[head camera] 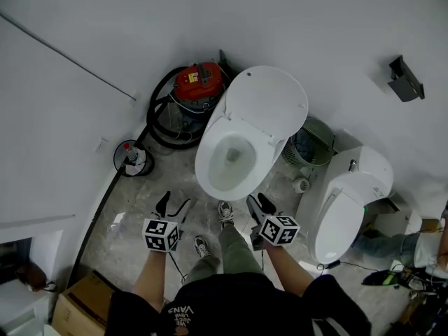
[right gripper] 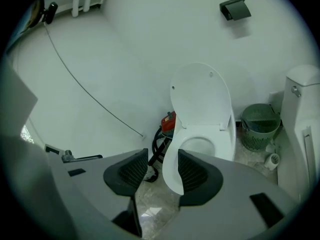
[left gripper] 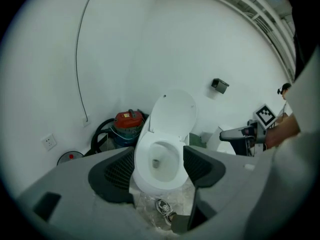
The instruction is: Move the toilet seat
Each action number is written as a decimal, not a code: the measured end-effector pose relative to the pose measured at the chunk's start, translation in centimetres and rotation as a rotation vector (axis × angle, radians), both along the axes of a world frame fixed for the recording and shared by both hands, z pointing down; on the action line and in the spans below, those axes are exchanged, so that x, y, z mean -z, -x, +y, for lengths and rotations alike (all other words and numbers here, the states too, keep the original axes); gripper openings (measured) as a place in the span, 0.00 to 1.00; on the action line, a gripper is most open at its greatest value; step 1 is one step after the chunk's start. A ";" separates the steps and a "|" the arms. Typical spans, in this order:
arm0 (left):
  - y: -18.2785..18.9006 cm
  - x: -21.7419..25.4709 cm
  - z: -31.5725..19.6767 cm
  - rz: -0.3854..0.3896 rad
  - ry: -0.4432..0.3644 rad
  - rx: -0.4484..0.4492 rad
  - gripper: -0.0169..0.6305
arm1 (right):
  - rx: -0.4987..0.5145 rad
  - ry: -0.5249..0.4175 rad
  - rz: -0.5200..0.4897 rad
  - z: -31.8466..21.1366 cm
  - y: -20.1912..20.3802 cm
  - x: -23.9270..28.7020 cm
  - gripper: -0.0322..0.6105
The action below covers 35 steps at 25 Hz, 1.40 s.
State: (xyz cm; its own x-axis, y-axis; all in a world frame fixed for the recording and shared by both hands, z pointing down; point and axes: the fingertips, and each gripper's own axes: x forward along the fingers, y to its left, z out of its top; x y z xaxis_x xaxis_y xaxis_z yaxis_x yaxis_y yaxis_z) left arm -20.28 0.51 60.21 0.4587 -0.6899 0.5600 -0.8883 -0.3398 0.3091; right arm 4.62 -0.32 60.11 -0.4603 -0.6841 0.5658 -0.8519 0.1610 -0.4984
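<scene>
Grippers (head camera: 175, 203) (head camera: 257, 200) slant down toward toilet (head camera: 207, 161).

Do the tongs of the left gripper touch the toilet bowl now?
Apart. The head view shows bare floor between the left gripper and the toilet bowl; its tongs stand open and empty.

Toilet seat (head camera: 206, 166) (left gripper: 141, 159) (right gripper: 171, 166) was a white oval ring, smooth & glossy, lying flat & down on the rim of the white bowl (head camera: 231, 152) (left gripper: 157, 181), w/ its hinge end at the back. The opening in its middle showed the bowl's inside, w/ a small pool of water at the bottom. Lid (head camera: 266, 103) (left gripper: 172, 114) (right gripper: 202, 96), also plain white & oval, stood raised behind the seat, approx upright & tipped a bit back twd the wall (right gripper: 150, 44); couldn't tell whether it touched the wall.
</scene>
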 end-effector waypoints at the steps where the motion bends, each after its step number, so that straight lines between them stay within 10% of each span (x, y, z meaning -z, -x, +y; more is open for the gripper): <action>1: -0.4 -0.9 -0.4 0.009 0.020 -0.005 0.50 | -0.002 0.020 0.000 -0.2 -0.3 -1.0 0.32; 35: -5.6 -23.6 -8.0 0.133 0.511 0.155 0.58 | -0.185 0.577 -0.126 -1.4 -7.5 -27.3 0.48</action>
State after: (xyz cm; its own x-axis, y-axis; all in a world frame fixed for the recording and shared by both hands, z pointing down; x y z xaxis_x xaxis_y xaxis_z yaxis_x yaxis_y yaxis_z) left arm -14.69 -7.50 83.82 0.4630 -0.4109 0.7854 -0.8579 0.0151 0.5136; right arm 12.13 -1.71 87.40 -0.4509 -0.3589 0.8173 -0.7688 -0.3092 -0.5598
